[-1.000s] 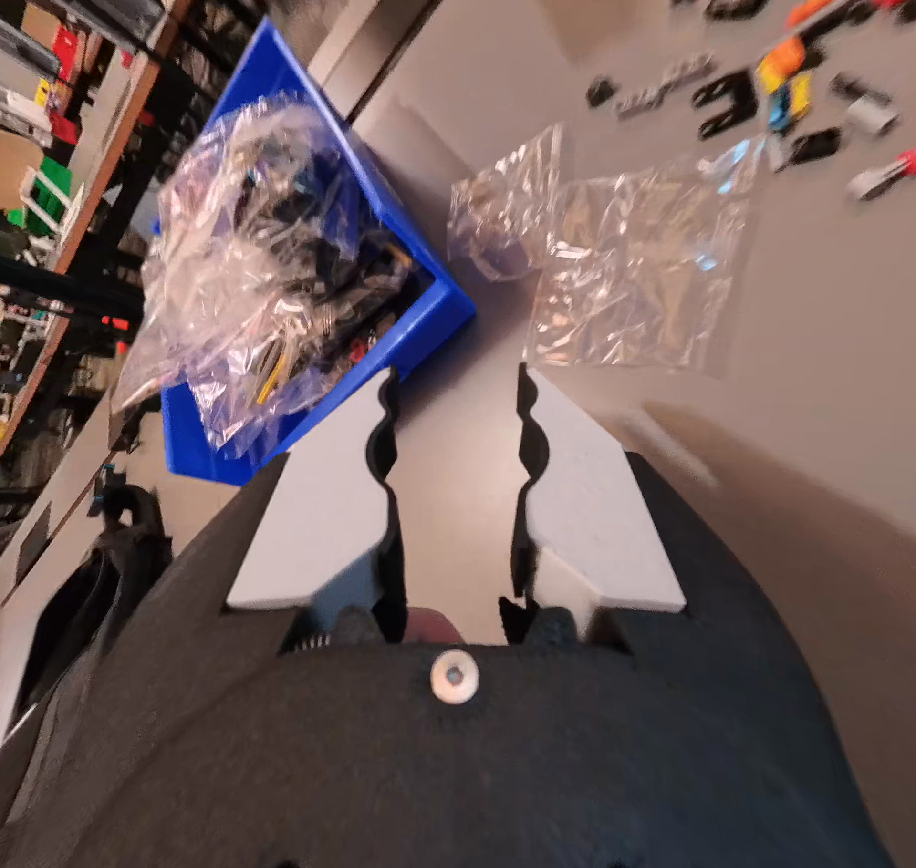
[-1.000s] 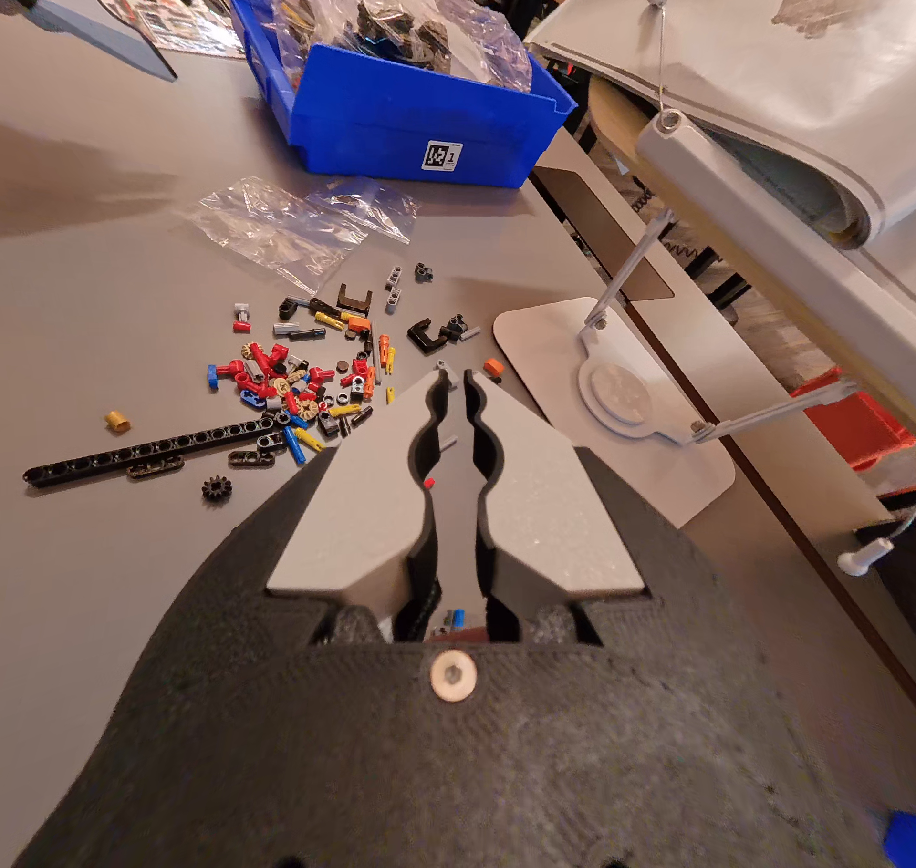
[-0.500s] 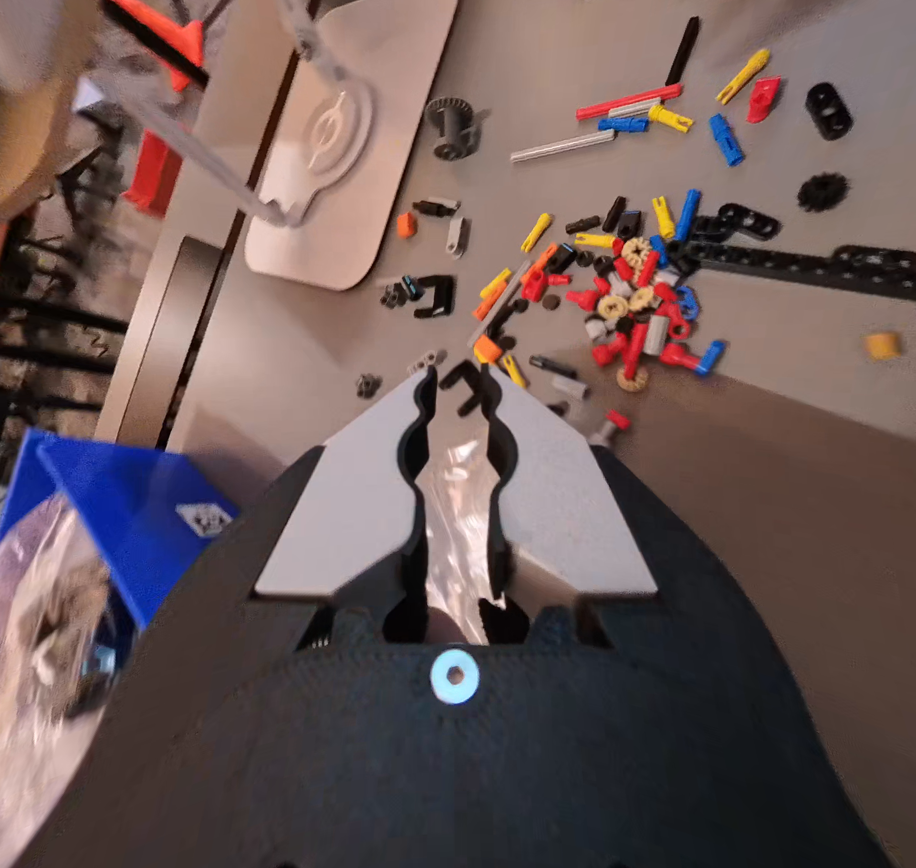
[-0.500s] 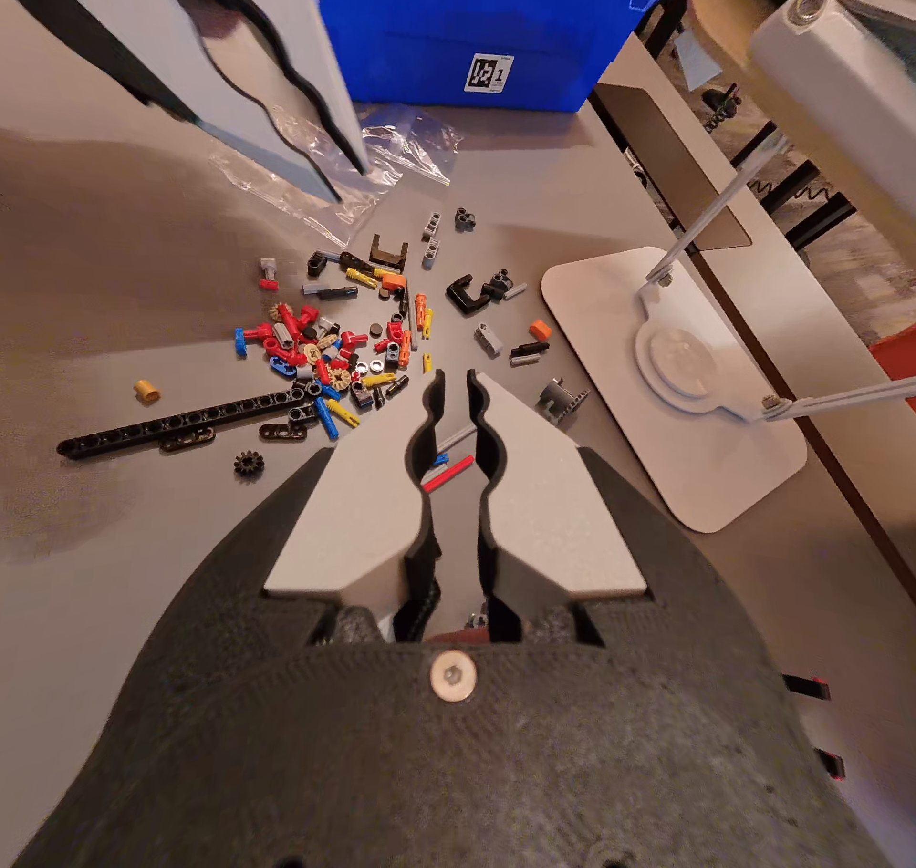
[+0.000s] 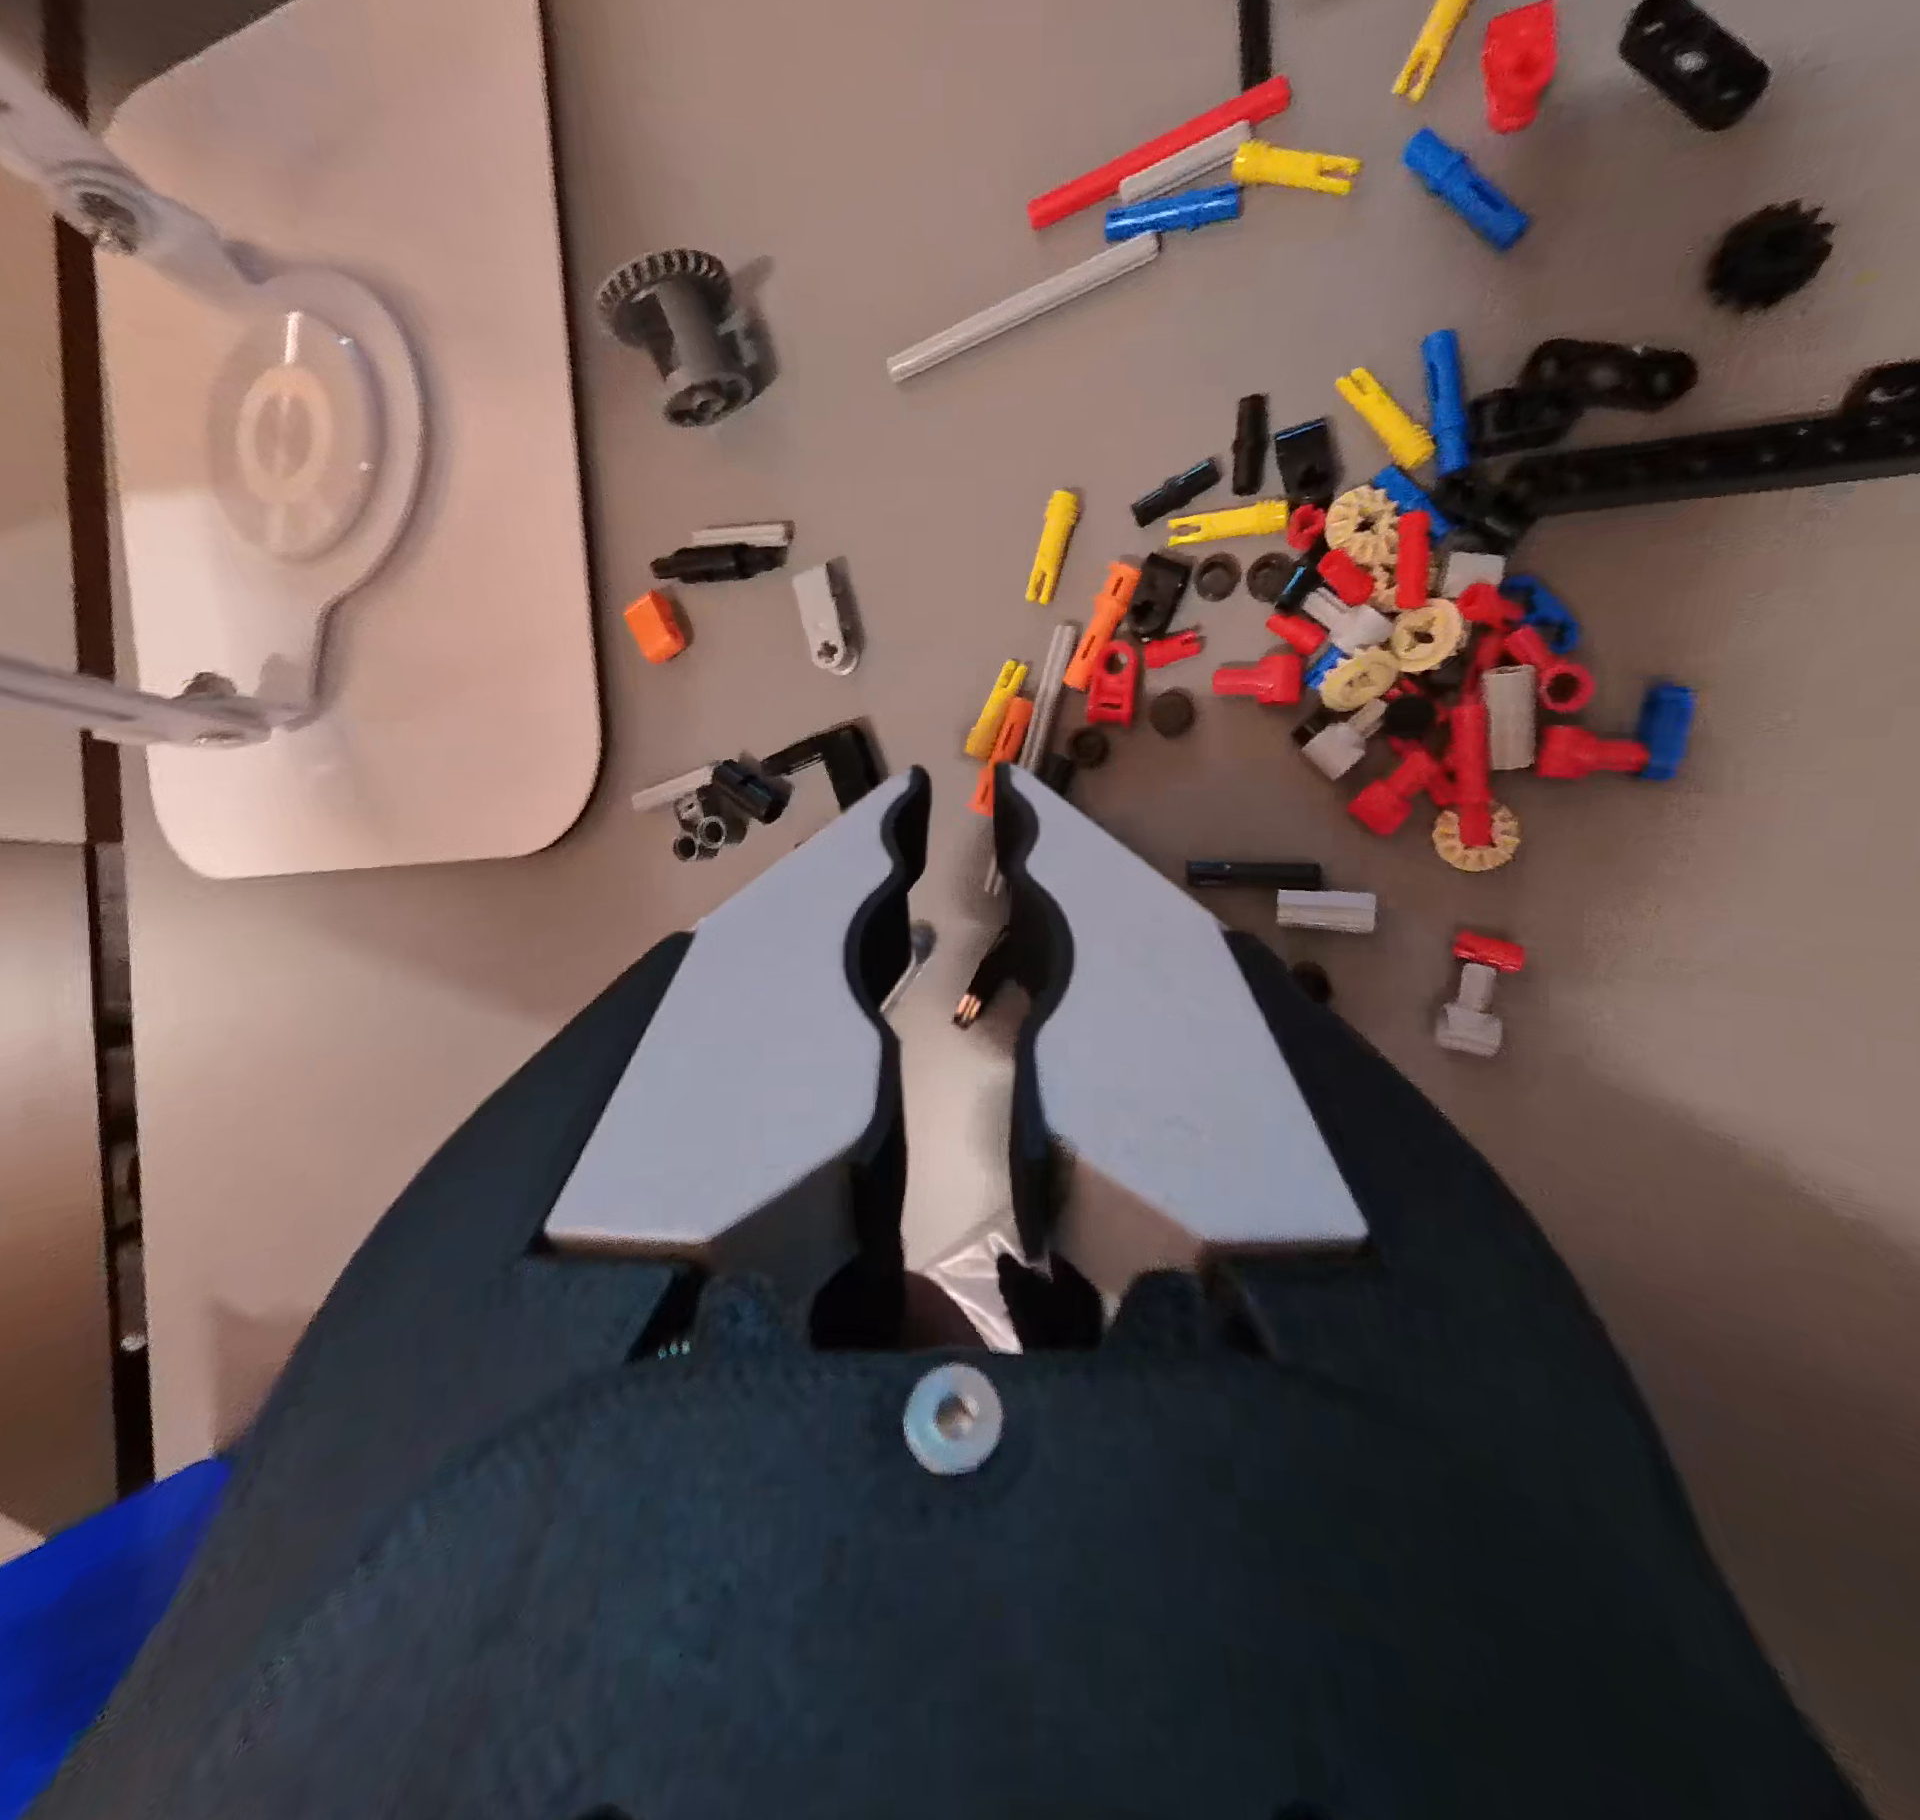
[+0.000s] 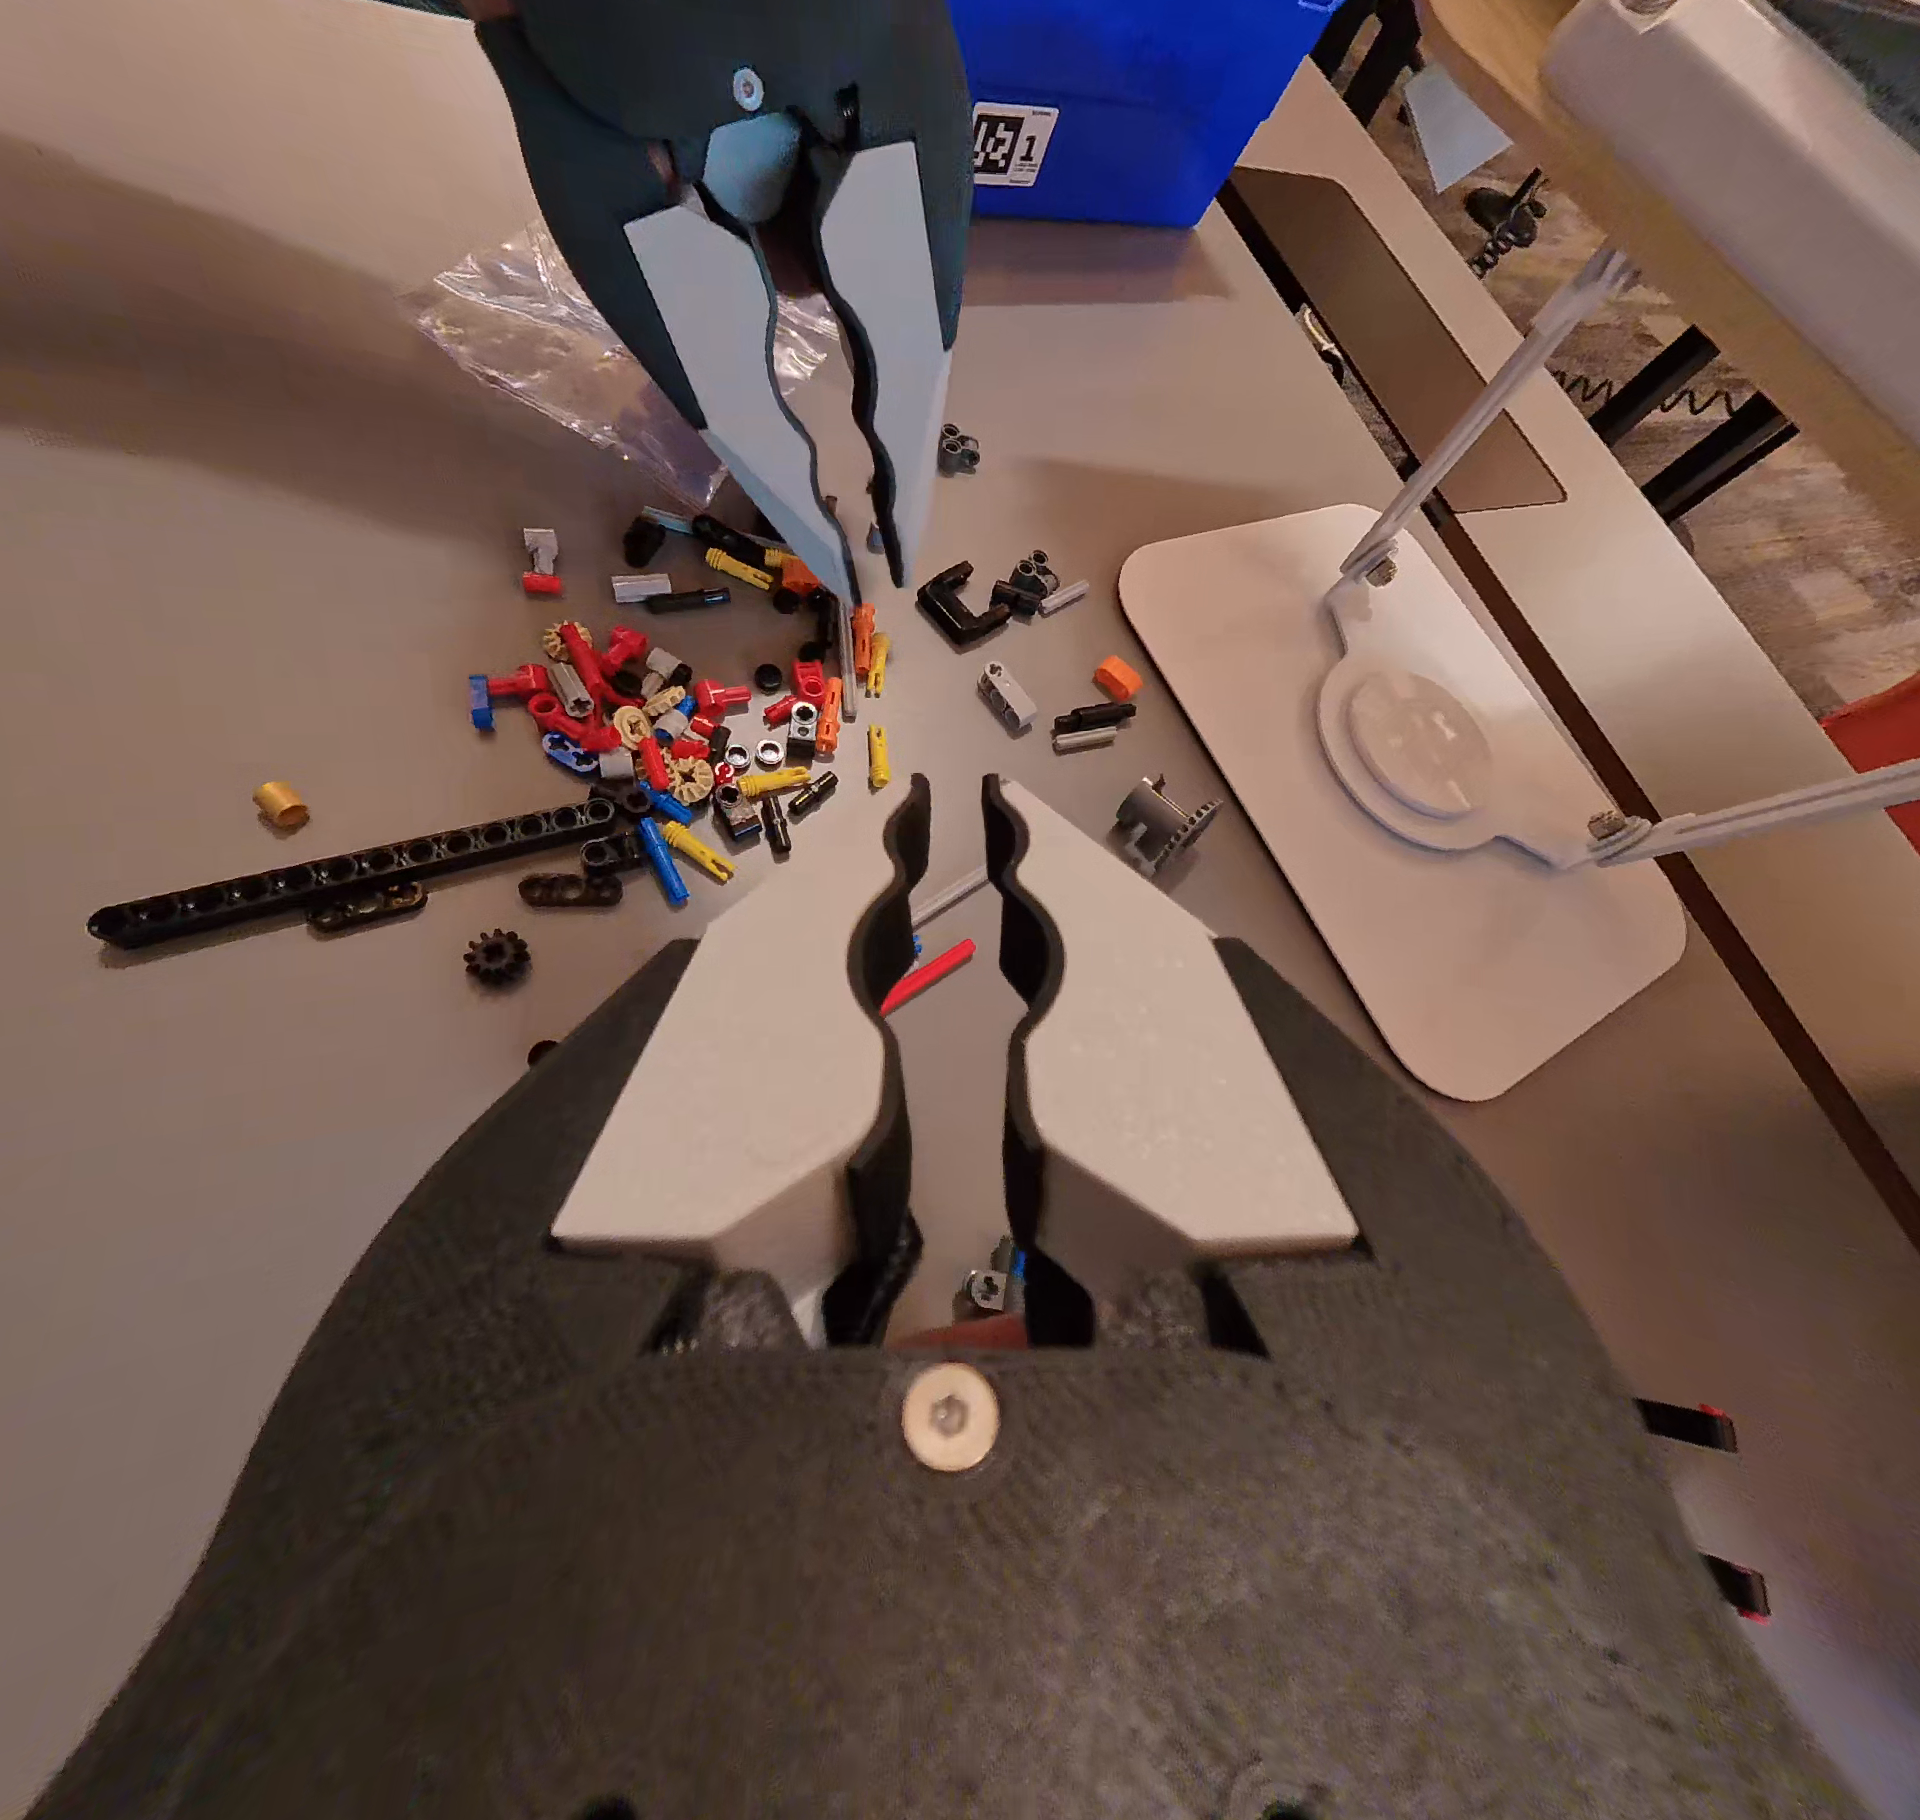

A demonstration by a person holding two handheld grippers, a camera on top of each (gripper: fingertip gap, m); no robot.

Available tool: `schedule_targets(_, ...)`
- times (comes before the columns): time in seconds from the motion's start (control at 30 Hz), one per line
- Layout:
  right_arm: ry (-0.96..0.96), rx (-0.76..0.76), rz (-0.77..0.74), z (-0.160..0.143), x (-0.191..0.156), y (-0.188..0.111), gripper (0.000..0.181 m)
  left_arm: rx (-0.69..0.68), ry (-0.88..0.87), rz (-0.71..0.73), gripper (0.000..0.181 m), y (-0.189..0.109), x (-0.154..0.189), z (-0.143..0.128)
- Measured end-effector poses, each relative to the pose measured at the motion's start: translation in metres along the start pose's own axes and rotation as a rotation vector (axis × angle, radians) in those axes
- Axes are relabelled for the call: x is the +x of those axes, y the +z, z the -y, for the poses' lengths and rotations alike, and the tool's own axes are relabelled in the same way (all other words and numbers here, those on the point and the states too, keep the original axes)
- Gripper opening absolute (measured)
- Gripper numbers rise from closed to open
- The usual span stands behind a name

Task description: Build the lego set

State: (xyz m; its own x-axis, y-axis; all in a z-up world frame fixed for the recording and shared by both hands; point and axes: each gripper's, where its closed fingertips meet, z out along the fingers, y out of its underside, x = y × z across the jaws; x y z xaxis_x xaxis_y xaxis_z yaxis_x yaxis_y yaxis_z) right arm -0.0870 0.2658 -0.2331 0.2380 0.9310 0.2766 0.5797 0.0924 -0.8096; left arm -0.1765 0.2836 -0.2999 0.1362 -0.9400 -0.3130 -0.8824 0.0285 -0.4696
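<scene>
Loose Lego Technic pieces (image 5: 1403, 648) lie in a pile on the grey table, also in the right wrist view (image 6: 665, 721). A long black beam (image 6: 343, 877) lies at the pile's left. A grey gear part (image 5: 686, 326) and a red axle (image 6: 930, 970) lie apart from it. My left gripper (image 5: 958, 783) is open by a narrow gap and empty. It points down just above the pile's edge by a black C-shaped piece (image 6: 956, 607), and shows in the right wrist view (image 6: 875, 581). My right gripper (image 6: 956, 788) is open by a narrow gap, empty, facing the left one over the red axle.
A blue bin (image 6: 1122, 35) with bagged parts stands at the back. A clear plastic bag (image 6: 540, 336) lies behind the left gripper. A white stand base (image 6: 1403, 835) with thin metal arms sits near the table's right edge. A small black gear (image 6: 497, 958) and a tan bush (image 6: 281, 804) lie apart. My right fingertips sit around 12 centimetres from my left ones. My right gripper's tips are some 11 centimetres from the small black gear (image 6: 497, 958). Look for it in the left wrist view (image 5: 1777, 243) too.
My left gripper has swung from the blue bin and plastic bags to above the pile, its gap narrower. My right gripper has shifted slightly; the left gripper has come into its view.
</scene>
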Motion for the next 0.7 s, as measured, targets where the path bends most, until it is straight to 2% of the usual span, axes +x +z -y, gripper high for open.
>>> schedule_targets(0.27, 0.001, 0.004, 0.000, -0.001, 0.002, -0.001, 0.008, -0.026, 0.000, -0.069, 0.008, 0.009, 0.003, -0.008)
schedule_targets(0.4, 0.004, -0.002, 0.000, -0.003, 0.002, -0.001, 0.009, -0.030, -0.006, -0.124, 0.000, 0.010, 0.010, -0.009)
schedule_targets(0.7, 0.008, 0.004, -0.012, -0.002, 0.006, -0.004, 0.009, 0.004, -0.034, -0.100, 0.000, 0.007, 0.015, -0.006)
